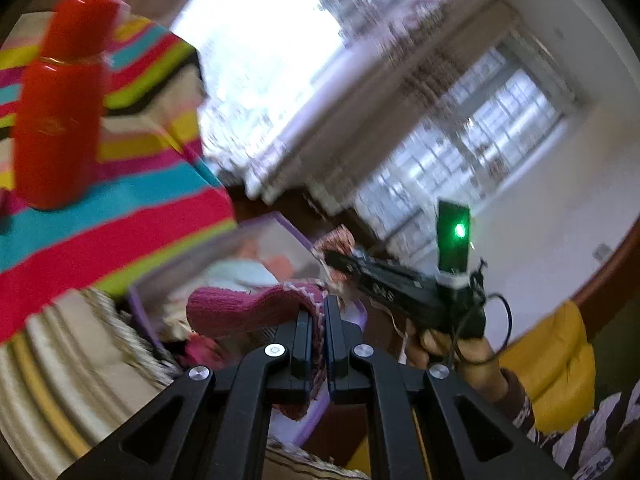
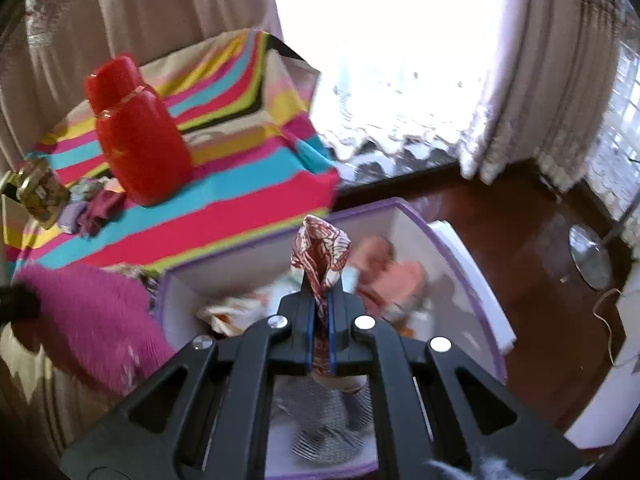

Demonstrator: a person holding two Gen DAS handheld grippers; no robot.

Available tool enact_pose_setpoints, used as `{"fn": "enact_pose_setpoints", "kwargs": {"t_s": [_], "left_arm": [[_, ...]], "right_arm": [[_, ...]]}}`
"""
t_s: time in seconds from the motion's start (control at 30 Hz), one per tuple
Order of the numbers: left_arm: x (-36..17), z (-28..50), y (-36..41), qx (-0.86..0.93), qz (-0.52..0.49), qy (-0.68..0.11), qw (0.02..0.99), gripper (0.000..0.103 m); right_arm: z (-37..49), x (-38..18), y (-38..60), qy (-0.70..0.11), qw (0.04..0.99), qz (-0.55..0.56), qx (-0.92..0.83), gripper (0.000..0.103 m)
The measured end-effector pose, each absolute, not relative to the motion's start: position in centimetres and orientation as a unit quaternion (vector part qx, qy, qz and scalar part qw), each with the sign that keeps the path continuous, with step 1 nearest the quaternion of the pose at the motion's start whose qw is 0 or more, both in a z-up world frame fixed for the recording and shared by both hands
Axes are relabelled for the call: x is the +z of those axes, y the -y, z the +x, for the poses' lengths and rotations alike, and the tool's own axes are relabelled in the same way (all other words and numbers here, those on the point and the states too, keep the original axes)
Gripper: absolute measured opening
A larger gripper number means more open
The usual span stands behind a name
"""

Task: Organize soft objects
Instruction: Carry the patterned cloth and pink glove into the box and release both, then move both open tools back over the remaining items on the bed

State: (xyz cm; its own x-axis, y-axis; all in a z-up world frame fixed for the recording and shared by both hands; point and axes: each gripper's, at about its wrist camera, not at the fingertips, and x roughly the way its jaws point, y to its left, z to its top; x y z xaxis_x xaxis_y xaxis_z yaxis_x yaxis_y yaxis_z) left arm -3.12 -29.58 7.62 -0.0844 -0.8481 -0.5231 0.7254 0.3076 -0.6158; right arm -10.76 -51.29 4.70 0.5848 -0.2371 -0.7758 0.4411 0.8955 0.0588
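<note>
My left gripper (image 1: 318, 312) is shut on a magenta knitted sock (image 1: 244, 310) and holds it over the purple-rimmed box (image 1: 140, 304). The sock also shows at the left of the right wrist view (image 2: 96, 320). My right gripper (image 2: 319, 300) is shut on a red-and-white patterned cloth (image 2: 320, 252), held above the same box (image 2: 404, 208), which holds several soft items in peach and white. The right gripper also shows in the left wrist view (image 1: 340, 260), gripped by a hand.
A red plastic bottle (image 2: 140, 136) stands on a table with a bright striped cloth (image 2: 240, 208), beside small purple cloths (image 2: 96, 212) and a glass jar (image 2: 36, 192). Dark wooden floor (image 2: 500, 220), curtains and a window lie beyond.
</note>
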Motion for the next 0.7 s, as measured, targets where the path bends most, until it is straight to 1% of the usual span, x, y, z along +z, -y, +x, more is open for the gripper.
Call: {"fn": "enact_pose_setpoints", "kwargs": {"t_s": [0.07,0.1,0.13,0.2,0.23,0.3,0.37,0.4,0.7], "left_arm": [[6.5,-4.1,31.3,-0.592,-0.036,-0.479,0.648,0.011],[5.7,-4.5,32.1,-0.585,-0.019,-0.497,0.641,0.021],[5.3,-4.6,32.2,-0.582,-0.012,-0.503,0.639,0.033],[4.4,-4.6,32.1,-0.575,-0.012,-0.515,0.636,0.041],[4.3,-4.2,32.0,-0.572,-0.015,-0.517,0.636,0.042],[4.4,-3.6,31.1,-0.567,-0.026,-0.518,0.640,0.043],[4.6,-2.8,30.4,-0.558,-0.034,-0.512,0.652,0.046],[4.7,-2.5,30.1,-0.554,-0.039,-0.512,0.656,0.047],[5.1,-0.1,28.4,-0.530,-0.066,-0.504,0.679,0.047]], "right_arm": [[-11.6,4.3,52.0,-0.419,0.876,0.126,-0.202,0.007],[-12.0,4.0,52.3,-0.424,0.872,0.130,-0.206,0.008],[-12.3,3.7,52.7,-0.433,0.866,0.131,-0.212,0.008],[-12.7,3.3,53.2,-0.442,0.859,0.128,-0.225,0.012],[-13.0,3.2,53.5,-0.444,0.857,0.127,-0.229,0.015],[-13.2,2.9,53.8,-0.450,0.853,0.132,-0.228,0.038],[-13.2,2.9,53.7,-0.449,0.854,0.127,-0.230,0.050],[-13.2,2.9,53.6,-0.448,0.855,0.124,-0.229,0.052],[-12.1,2.9,52.4,-0.450,0.860,0.118,-0.212,0.052]]}}
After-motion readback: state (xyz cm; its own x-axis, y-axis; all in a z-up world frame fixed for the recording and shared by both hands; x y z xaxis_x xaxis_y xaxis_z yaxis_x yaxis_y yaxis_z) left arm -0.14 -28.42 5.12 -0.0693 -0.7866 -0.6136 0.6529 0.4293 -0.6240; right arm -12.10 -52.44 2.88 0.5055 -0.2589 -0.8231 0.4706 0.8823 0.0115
